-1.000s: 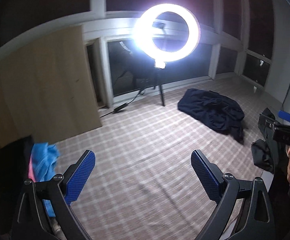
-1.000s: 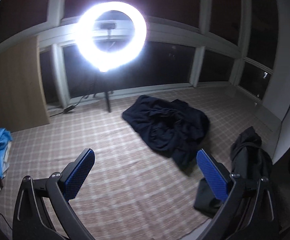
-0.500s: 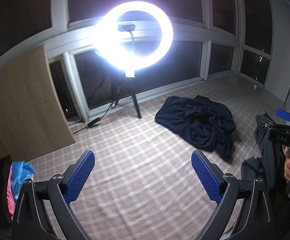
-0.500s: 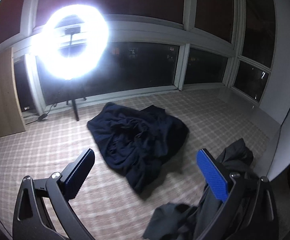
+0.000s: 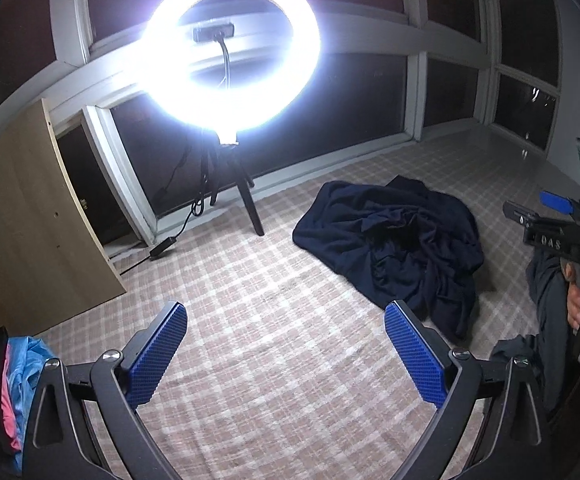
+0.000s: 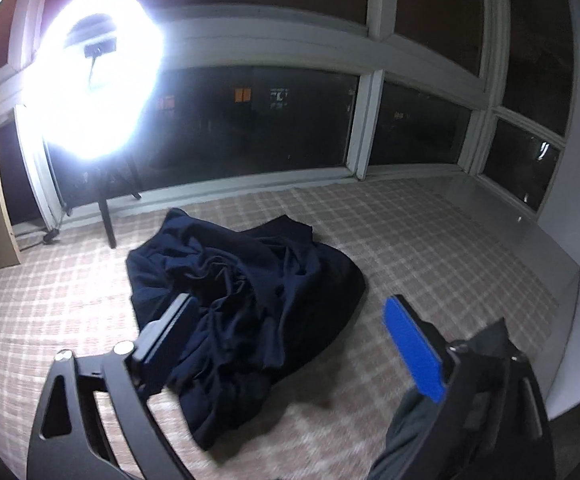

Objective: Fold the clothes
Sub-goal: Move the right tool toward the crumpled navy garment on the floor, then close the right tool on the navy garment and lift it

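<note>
1. Across the left wrist view:
   - Left gripper [image 5: 286,354] hovering over the plaid floor covering [image 5: 274,280], jaws spread wide, nothing between the blue pads [image 5: 158,354].
   - Crumpled dark navy garment [image 5: 393,240] lying on the covering ahead and to the right, apart from the jaws.
   - Lit ring light [image 5: 230,48] on a tripod by the windows; wooden board [image 5: 22,216] leaning at left.
   - Pink and blue clothes [image 5: 20,384] piled at the lower left edge.
   - Right gripper [image 5: 549,220] at the far right edge, a grey garment [image 5: 545,312] hanging below it.

2. Across the right wrist view:
   - Right gripper [image 6: 290,340] above the near edge of the navy garment [image 6: 246,280]; jaws just narrowing slightly yet released, pads clear of the cloth.
   - Grey garment [image 6: 405,436] bunched at the lower right, behind the right finger; touching or not, cannot tell.
   - Ring light [image 6: 94,76] glaring at upper left.
</note>
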Motion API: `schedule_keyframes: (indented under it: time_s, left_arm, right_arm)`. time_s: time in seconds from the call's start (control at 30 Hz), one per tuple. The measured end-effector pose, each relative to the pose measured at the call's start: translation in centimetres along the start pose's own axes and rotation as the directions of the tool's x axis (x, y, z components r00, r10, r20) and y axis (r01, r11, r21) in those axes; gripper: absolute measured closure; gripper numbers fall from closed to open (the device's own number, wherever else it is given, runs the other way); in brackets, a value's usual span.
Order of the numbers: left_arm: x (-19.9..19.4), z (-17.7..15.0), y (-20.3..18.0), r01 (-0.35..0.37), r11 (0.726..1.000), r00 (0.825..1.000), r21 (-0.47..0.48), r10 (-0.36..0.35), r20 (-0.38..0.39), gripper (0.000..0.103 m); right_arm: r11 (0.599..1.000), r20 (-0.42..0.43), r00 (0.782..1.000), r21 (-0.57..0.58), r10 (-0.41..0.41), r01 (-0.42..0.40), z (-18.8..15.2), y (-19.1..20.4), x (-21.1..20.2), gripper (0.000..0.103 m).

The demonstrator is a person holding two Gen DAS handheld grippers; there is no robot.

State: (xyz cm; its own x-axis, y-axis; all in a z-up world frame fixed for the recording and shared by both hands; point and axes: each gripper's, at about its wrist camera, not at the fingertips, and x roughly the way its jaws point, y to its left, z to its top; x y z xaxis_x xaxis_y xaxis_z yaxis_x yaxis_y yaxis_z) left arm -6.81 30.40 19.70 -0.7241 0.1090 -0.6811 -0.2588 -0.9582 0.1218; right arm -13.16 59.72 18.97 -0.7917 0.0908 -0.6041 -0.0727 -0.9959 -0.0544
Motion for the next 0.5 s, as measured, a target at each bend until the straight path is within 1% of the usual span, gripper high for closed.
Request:
schedule_keyframes:
  time_s: [0.03,0.13,0.2,0.27,0.33,0.4,0.5]
  left_arm:
    - [0.2,0.0,0.1,-0.011,1.000,1.000,0.003,0.011,-0.007,0.003]
    - [0.8,-0.1,1.0,-0.049,0.999,0.998,0.008,0.049,-0.025,0.003]
    - [1.2,-0.3,2.1,-0.069,0.998,0.997,-0.012,0.069,-0.042,0.003]
    - [1.7,-0.5,3.4,-0.088,0.995,0.994,-0.040,0.085,-0.063,0.003]
    - [2.2,-0.7,4.6,-0.103,0.992,0.992,-0.067,0.097,-0.084,0.003]
    - [2.9,-0.9,5.4,-0.106,0.990,0.990,-0.095,0.096,-0.107,0.003]
    - [3.5,-1.2,5.6,-0.105,0.989,0.987,-0.100,0.092,-0.131,0.003]
  right_arm:
    - [1.000,-0.016,1.000,0.006,0.020,-0.020,0.1,-0.2,1.1,0.018]
    - [0.994,-0.075,0.993,0.068,0.086,-0.081,0.1,-2.5,4.9,0.019]
    - [0.989,-0.103,0.988,0.101,0.119,-0.108,-0.1,-3.9,7.1,0.032]
    - [0.983,-0.159,0.973,0.105,0.165,-0.150,-0.2,-4.7,9.4,0.059]
    - [0.974,-0.221,0.950,0.093,0.223,-0.207,-0.5,-4.1,11.6,0.060]
    - [0.967,-0.278,0.927,0.063,0.253,-0.245,-0.9,-2.8,13.4,0.060]
    - [0.970,-0.332,0.915,0.007,0.230,-0.242,-1.6,-0.6,15.3,0.058]
